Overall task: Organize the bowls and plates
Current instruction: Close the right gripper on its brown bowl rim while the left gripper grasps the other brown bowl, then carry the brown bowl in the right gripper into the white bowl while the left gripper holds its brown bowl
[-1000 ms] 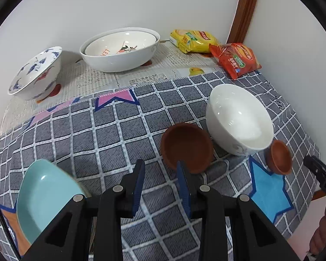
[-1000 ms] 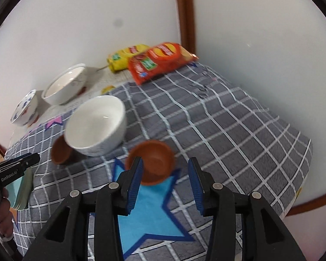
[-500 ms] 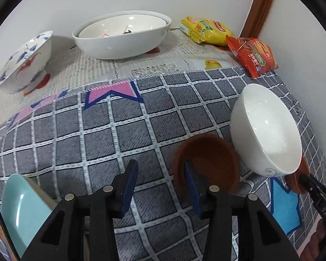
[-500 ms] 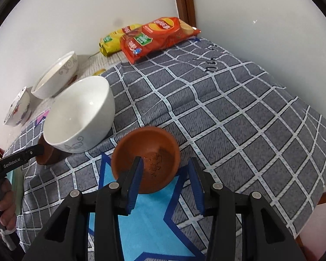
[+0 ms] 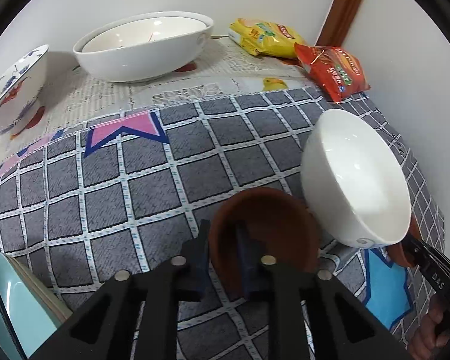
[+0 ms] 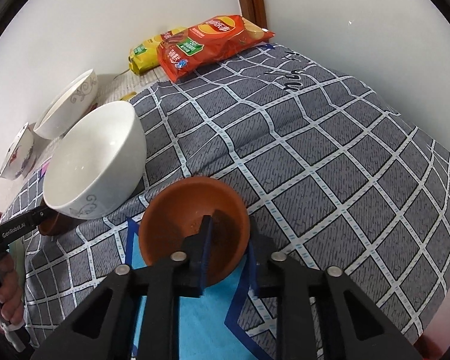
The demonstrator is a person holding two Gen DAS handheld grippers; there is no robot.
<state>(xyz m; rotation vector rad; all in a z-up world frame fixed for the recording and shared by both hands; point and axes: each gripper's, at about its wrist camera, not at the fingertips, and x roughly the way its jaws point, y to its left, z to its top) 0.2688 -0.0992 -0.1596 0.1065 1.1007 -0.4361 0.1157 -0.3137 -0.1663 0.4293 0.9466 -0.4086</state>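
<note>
Two small brown clay bowls sit on the grey checked cloth, one on each side of a tall white bowl [image 5: 357, 180] that also shows in the right wrist view [image 6: 96, 162]. My left gripper [image 5: 223, 258] is open and straddles the near rim of the left brown bowl [image 5: 267, 216], one finger inside and one outside. My right gripper [image 6: 229, 255] is open and straddles the near right rim of the other brown bowl [image 6: 192, 225], its left finger inside. Neither bowl is lifted.
A wide white bowl [image 5: 144, 48] and a blue-patterned bowl [image 5: 12, 90] stand at the back left. Yellow [image 5: 264, 37] and red snack bags [image 6: 210, 42] lie in the back corner. A teal plate [image 5: 12, 309] leans at the near left edge.
Both grippers have moved forward and down onto their brown bowls, so that each now has one finger inside a bowl's rim. The bowls have not moved.
</note>
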